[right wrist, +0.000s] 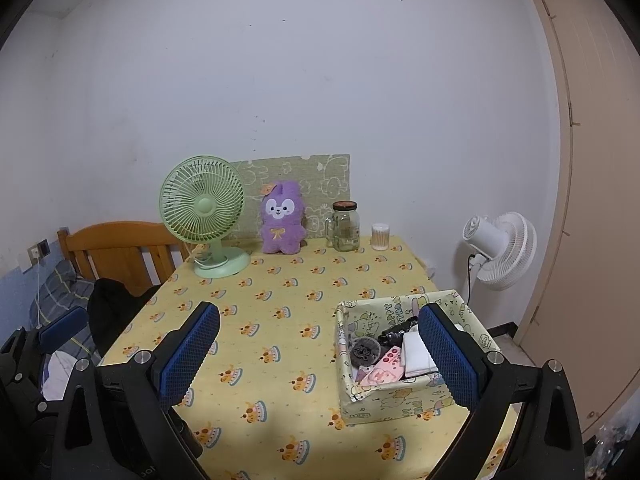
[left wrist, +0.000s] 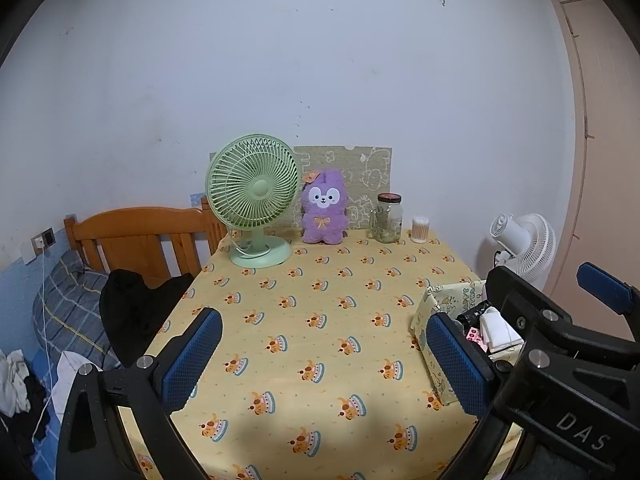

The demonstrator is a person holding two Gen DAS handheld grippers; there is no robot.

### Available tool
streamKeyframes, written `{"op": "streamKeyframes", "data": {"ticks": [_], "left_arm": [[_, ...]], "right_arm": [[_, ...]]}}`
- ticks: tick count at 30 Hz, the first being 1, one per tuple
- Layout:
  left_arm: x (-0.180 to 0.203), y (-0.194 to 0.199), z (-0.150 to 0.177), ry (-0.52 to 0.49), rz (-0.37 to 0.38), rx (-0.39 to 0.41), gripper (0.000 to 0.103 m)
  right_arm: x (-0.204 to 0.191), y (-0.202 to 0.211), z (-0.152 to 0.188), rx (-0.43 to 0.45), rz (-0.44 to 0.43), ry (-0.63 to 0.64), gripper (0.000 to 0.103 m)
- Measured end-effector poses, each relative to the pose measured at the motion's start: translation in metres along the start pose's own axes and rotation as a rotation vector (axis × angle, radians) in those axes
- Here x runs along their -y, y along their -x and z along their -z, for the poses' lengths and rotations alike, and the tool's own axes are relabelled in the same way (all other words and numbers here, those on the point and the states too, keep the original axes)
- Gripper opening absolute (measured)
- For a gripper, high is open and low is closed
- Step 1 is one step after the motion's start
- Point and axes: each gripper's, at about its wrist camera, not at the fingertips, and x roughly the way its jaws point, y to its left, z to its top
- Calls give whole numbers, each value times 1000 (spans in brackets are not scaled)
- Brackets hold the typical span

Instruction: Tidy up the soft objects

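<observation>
Soft objects are lying bunched together inside a patterned fabric bin [right wrist: 404, 396] that is sitting at the near right corner of the bench [right wrist: 280, 320]: a folded white cloth [right wrist: 416, 354], a pink printed piece [right wrist: 386, 364], a dark round scrubby item [right wrist: 365, 349] and something black and crumpled [right wrist: 394, 332] behind them. A purple plush bunny [right wrist: 282, 220] is sitting upright at the far edge of the bench, leaning against a green patterned board [right wrist: 316, 184], between a green desk fan [right wrist: 206, 216] at the far left corner and a glass jar [right wrist: 345, 226] with a small white container [right wrist: 380, 236] just beside it.

The left hand-held gripper [left wrist: 324, 356] is hovering over the near edge of the bench with its blue pads spread wide and nothing between them. The right hand-held gripper [right wrist: 320, 354] is likewise gaping wide and carrying nothing, its right pad showing in front of the bin. A white floor fan [right wrist: 500, 248] is standing beyond the right edge of the bench, and a wooden bed headboard [right wrist: 120, 248] is showing past the left edge.
</observation>
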Motion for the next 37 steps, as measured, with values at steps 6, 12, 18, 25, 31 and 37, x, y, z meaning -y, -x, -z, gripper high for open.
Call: {"op": "streamKeyframes", "data": {"ticks": [6,12,18,25,31,37], "left_arm": [[0,0,0,0,0,-1,103],[1,0,-1,-1,0,-5,103],[1,0,-1,-1,7,-5,103],[0,1,-1,-1,6,-4,103],[0,1,-1,-2,7,-4,103],[0,0,-1,-1,10,-8,103]], "right_arm": [[0,0,0,-2,-2,-3,101],[1,-1,0,-5,-1,-4,101],[2,-1,0,-14,-7,-12,101],[3,-1,1,-12,-6,-12,101],[3,-1,1,-13,-7,-12,101],[3,-1,1,-17,-6,-13,101]]}}
